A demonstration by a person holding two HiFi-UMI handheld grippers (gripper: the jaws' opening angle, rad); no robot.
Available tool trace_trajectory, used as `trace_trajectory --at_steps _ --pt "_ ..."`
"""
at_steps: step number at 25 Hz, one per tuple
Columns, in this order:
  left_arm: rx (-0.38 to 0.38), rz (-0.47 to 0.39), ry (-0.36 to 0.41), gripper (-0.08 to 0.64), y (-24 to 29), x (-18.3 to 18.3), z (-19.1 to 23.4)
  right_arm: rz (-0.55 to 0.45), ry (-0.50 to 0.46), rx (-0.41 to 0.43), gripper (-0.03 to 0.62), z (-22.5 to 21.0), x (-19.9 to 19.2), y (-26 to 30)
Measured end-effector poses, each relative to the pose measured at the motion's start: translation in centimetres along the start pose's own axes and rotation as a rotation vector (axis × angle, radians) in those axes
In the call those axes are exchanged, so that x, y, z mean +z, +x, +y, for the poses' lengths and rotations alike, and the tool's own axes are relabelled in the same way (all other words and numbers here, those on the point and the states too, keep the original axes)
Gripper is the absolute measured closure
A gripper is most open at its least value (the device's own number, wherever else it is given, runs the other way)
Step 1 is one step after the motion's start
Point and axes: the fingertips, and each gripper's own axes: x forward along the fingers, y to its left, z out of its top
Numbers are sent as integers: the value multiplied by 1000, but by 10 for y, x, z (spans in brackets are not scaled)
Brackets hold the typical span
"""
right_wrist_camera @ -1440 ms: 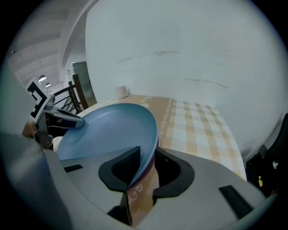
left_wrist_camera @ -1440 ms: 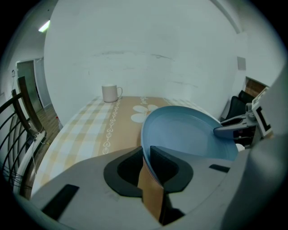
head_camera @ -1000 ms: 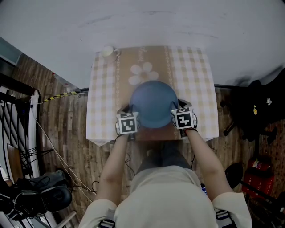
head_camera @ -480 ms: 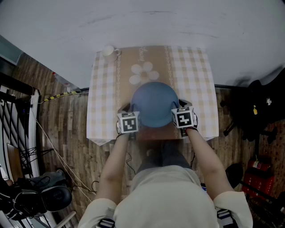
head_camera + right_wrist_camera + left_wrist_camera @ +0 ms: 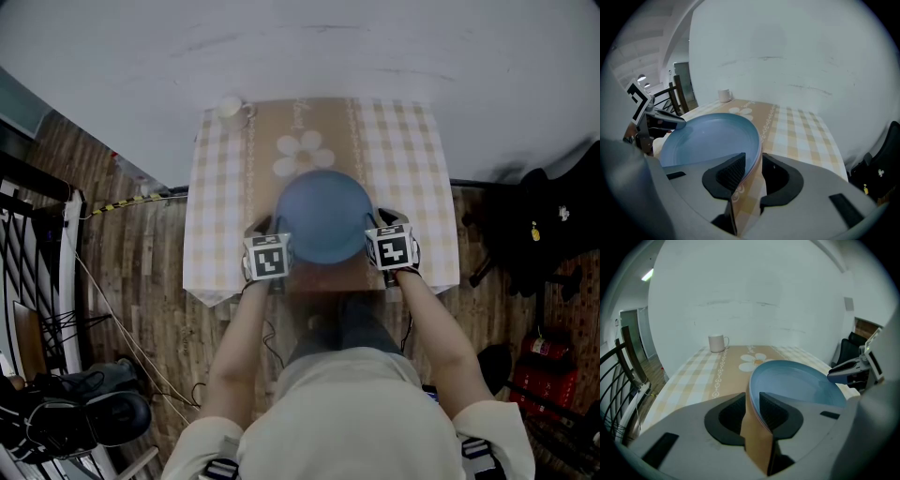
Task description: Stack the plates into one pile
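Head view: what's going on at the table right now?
A person holds a gripper in each hand at the blue plate on the checked table. The left gripper has just been opening, the plate's rim between its jaws; the right gripper straddles the opposite rim, jaws apart too. A white mug stands at the far corner.

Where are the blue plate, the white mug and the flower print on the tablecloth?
Round blue plate (image 5: 323, 217): head view, middle of its inside.
White ceramic mug (image 5: 717, 342): left gripper view, its side wall.
White daisy print (image 5: 302, 156): head view, its petals.
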Motion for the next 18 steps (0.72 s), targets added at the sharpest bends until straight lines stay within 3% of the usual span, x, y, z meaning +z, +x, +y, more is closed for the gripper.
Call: trace_trajectory --at_steps 18 --pt "-34 -182 -82 527 -78 17 -2 -161 49 51 529 49 14 -67"
